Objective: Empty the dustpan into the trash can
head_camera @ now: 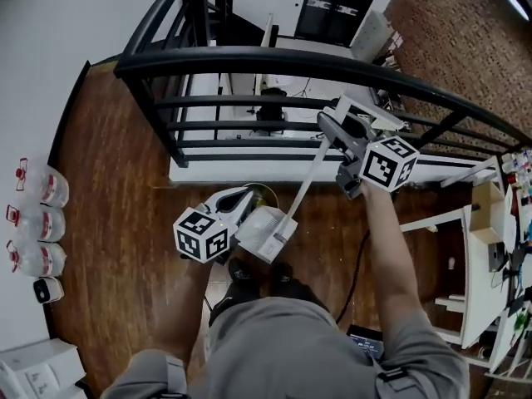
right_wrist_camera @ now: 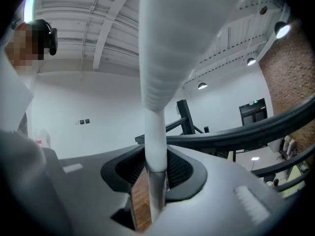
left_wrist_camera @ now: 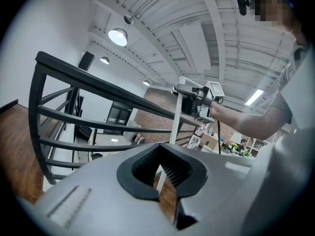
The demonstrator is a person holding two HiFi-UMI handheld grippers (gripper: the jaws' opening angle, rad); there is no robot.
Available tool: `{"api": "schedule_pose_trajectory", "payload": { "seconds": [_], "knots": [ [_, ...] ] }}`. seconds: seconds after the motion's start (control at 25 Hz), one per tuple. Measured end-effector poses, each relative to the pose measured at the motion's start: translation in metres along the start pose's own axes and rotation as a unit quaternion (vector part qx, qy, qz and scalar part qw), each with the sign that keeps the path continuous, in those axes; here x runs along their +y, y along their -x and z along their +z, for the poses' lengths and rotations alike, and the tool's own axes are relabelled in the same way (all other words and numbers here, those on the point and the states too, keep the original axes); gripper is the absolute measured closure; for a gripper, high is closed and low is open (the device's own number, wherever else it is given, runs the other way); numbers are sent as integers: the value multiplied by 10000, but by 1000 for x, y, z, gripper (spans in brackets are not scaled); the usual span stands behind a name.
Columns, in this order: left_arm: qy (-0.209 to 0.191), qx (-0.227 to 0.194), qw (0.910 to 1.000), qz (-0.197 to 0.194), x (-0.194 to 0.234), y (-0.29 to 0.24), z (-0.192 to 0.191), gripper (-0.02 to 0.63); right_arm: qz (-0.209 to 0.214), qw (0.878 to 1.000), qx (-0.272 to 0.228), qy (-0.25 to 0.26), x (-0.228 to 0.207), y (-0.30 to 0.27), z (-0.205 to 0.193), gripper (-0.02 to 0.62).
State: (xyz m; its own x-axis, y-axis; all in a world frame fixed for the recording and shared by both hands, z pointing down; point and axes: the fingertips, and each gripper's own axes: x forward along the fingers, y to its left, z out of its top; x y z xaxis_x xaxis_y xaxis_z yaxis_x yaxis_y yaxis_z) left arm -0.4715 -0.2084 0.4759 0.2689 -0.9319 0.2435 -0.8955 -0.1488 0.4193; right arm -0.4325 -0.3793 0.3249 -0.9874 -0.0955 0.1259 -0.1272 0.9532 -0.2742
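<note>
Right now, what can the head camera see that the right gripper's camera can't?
Only the head view shows the white dustpan at the bottom end of its handle, the wooden floor and the water bottles by the wall. Only the right gripper view shows the ceiling lights and, close up, how the right gripper is clamped on the long white handle. Both views show that handle and the black railing.
</note>
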Motion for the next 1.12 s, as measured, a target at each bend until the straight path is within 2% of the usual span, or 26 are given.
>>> {"api": "schedule_pose_trajectory", "payload": {
  "seconds": [0.28, 0.4, 0.56, 0.84, 0.96, 1.12],
  "knots": [
    [-351, 171, 9989, -242, -49, -26, -4, 601, 86, 9984, -409, 383, 42, 94, -7, 485],
    [-329, 215, 9986, -346, -82, -39, -12, 601, -113, 9967, -634, 504, 47, 144, -6, 485],
    [-432, 67, 9964, -723, -151, -62, -10, 601, -426, 9933, -872, 631, 39, 215, 5, 485],
    [-684, 339, 9882, -1332, -241, -106, -33, 601, -1498, 9775, -1224, 842, 11, 319, 20, 485],
    [-774, 462, 9834, -1573, -276, -127, -45, 601, -2084, 9671, -1203, 822, -13, 363, 5, 485],
    [-855, 726, 9761, -1863, -315, -151, -68, 601, -2836, 9505, -1036, 729, -53, 409, -36, 485]
  ]
}}
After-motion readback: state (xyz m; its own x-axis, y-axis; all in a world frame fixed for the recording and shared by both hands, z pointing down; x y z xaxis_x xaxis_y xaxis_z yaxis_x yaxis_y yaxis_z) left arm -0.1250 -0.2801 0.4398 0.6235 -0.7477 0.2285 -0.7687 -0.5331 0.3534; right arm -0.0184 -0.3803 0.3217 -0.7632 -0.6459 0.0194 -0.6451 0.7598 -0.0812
